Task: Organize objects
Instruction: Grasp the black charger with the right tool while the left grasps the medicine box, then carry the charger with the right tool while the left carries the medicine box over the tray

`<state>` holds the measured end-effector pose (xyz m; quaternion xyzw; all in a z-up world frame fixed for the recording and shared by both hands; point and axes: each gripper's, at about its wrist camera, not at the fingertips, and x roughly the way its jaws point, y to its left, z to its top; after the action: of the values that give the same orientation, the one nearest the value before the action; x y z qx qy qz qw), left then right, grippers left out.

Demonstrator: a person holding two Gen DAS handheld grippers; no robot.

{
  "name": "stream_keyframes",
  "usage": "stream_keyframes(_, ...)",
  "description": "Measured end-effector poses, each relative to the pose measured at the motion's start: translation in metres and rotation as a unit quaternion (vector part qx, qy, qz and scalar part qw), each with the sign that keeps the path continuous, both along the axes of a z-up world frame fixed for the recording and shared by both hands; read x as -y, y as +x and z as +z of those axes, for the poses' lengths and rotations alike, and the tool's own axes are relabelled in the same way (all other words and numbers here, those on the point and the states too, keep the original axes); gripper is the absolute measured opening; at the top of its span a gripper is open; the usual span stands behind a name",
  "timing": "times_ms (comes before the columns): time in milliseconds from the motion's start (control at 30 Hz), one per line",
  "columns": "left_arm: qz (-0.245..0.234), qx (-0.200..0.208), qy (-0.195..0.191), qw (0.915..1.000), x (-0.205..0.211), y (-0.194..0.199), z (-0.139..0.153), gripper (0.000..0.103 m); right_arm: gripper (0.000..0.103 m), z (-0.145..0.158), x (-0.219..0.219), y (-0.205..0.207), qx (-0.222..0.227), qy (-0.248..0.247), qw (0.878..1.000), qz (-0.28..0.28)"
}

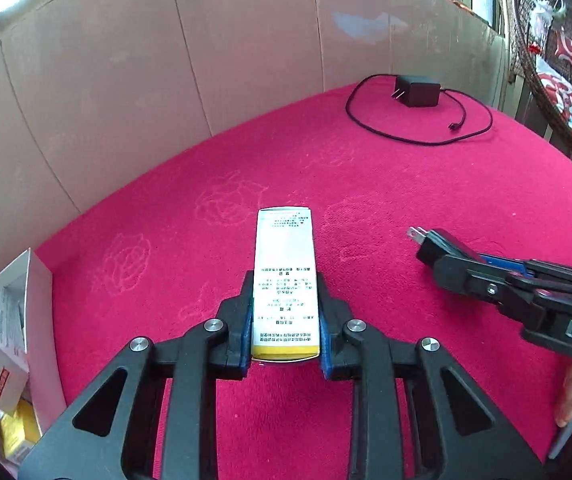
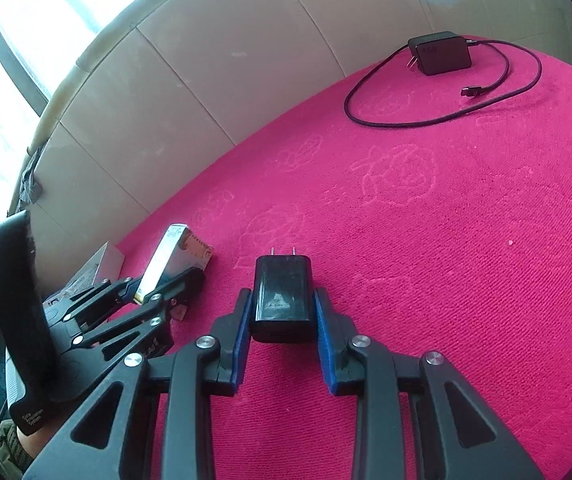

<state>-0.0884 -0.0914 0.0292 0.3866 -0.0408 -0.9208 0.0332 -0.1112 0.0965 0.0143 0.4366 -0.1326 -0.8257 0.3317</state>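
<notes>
A long white carton with a yellow end [image 1: 286, 272] lies lengthwise between the blue pads of my left gripper [image 1: 286, 316], which is shut on it over the pink cloth [image 1: 366, 200]. The same carton [image 2: 173, 256] and the left gripper [image 2: 155, 280] show at the left of the right wrist view. My right gripper [image 2: 281, 312] is shut on a small black plug adapter [image 2: 281, 296], prongs pointing away. From the left wrist view that adapter [image 1: 434, 242] and the right gripper [image 1: 458, 268] come in from the right.
A black charger brick with a looped cable [image 1: 418, 90] lies at the far side of the cloth, also the charger [image 2: 440, 52] in the right wrist view. A white box [image 1: 39, 320] holding several cartons stands at the left edge. Beige padded panels [image 1: 165, 60] rise behind.
</notes>
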Motion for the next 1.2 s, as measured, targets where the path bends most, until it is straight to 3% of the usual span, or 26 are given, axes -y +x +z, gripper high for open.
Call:
stream_keyframes(267,-0.010,-0.087,-0.003,0.9962,-0.001,0.070,0.027,0.024,0.029,0.001,0.003,0.000,-0.004,0.005,1.000,-0.003)
stream_keyframes(533,0.031,-0.152,-0.007,0.9879,0.029,0.115,0.040,0.024,0.029,0.005,0.014,0.005,-0.028,0.047,0.998,-0.016)
stream_keyframes(800,0.090,-0.167,0.037,0.9811,0.077,0.134,0.040,0.024,0.029,0.025,0.032,0.035,-0.128,0.112,0.985,-0.028)
stream_keyframes(933,0.104,-0.187,0.028,0.9765,0.089,0.147,0.051,0.024,0.029,0.036,0.043,0.052,-0.183,0.138,0.973,-0.031)
stream_keyframes(1200,0.131,-0.196,0.035,0.9712,0.114,0.161,0.057,0.024,0.029,0.060,0.048,0.081,-0.210,0.127,0.969,-0.026)
